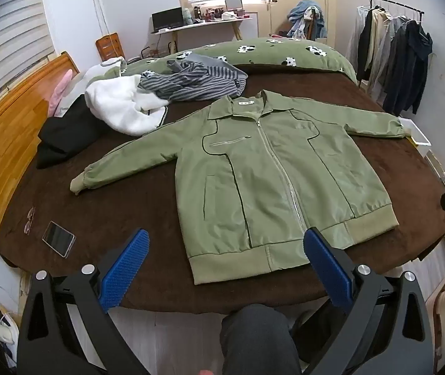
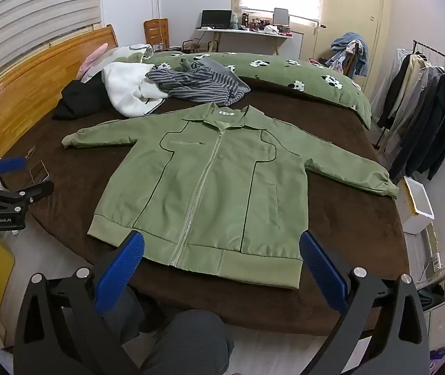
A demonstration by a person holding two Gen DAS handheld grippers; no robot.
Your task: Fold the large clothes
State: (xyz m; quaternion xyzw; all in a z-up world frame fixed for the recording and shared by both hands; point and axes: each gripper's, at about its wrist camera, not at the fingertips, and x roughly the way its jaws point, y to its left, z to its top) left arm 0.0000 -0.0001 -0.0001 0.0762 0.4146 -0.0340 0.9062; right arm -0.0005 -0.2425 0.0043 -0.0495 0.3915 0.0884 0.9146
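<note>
Currently the green jacket [image 1: 263, 168] lies face up and zipped on the brown bedspread [image 1: 122, 193], hem at the near edge of the bed, collar toward the far edge, both sleeves spread sideways. Laid flat like this, probably so the fold lines are easy to reach from the near edge. No fold made yet; judged: task at its start.

Left gripper [image 1: 225, 262]: tongs wide apart, nothing between them, held above the near edge with the hem seen between the 2 blue pads [image 1: 125, 268]. Right gripper [image 2: 222, 262]: tongs also wide apart, holding nothing, hovering over the hem on its side. Neither touches the cloth. Both face the hem, which suggests the person is lining up for a first grasp, likely a sleeve or a hem corner.

Other items on the bed:
- striped garment [image 1: 191, 84], white fleece [image 1: 119, 106] and black garment [image 1: 63, 137] heaped toward the far left corner, apart from the jacket body; likely waiting their turn.
- phone [image 1: 58, 238] and glasses [image 1: 29, 218] near the left near corner, well apart from the left sleeve cuff.
- green quilt [image 1: 285, 53] bunched along the far edge.

Risk, judged: the right sleeve cuff reaches the right edge and could slip off when pulled.
</note>
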